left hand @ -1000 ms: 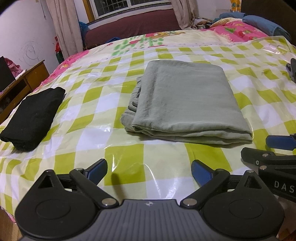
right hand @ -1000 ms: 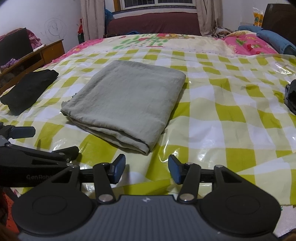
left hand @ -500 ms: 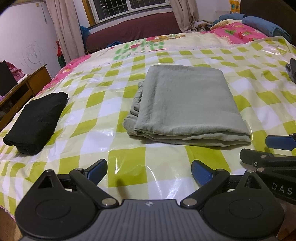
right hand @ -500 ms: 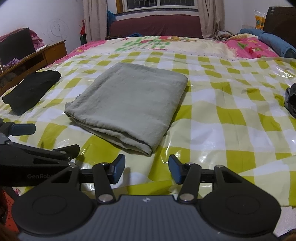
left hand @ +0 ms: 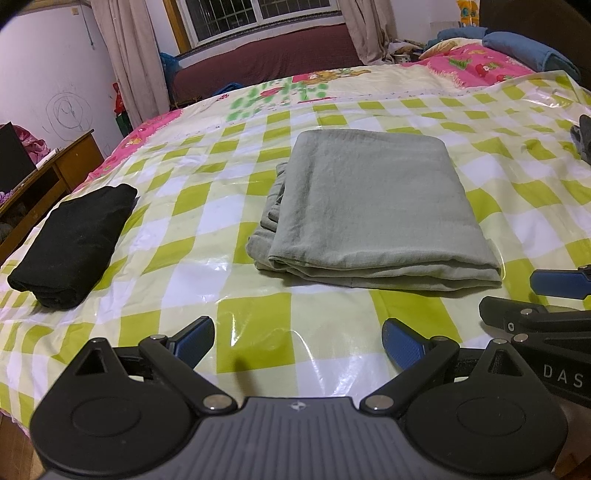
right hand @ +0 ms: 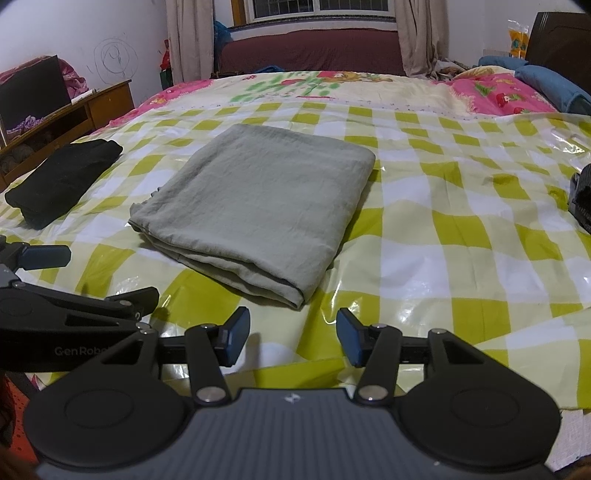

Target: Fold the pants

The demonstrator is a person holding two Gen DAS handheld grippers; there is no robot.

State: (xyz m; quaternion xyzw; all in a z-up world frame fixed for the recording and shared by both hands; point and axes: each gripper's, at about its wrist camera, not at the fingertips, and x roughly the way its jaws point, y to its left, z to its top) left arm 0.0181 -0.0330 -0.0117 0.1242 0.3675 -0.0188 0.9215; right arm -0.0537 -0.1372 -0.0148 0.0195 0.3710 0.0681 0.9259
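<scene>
2 hand-held grippers, left (left hand: pixel 298 342) and right (right hand: pixel 292 336), hang empty with jaws apart near the bed (right hand: pixel 461 236) edge. Grey pants (right hand: pixel 258 206) lie folded mid-bed; for neatness, square the loose left layers.

Both wrist cameras sit low at the near edge of the bed (left hand: pixel 258 302), side by side, the left one leftmost, looking down and across it toward the far window (right hand: pixel 317 5), sharing the folded grey pants (left hand: pixel 373 206) at mid-bed.
</scene>
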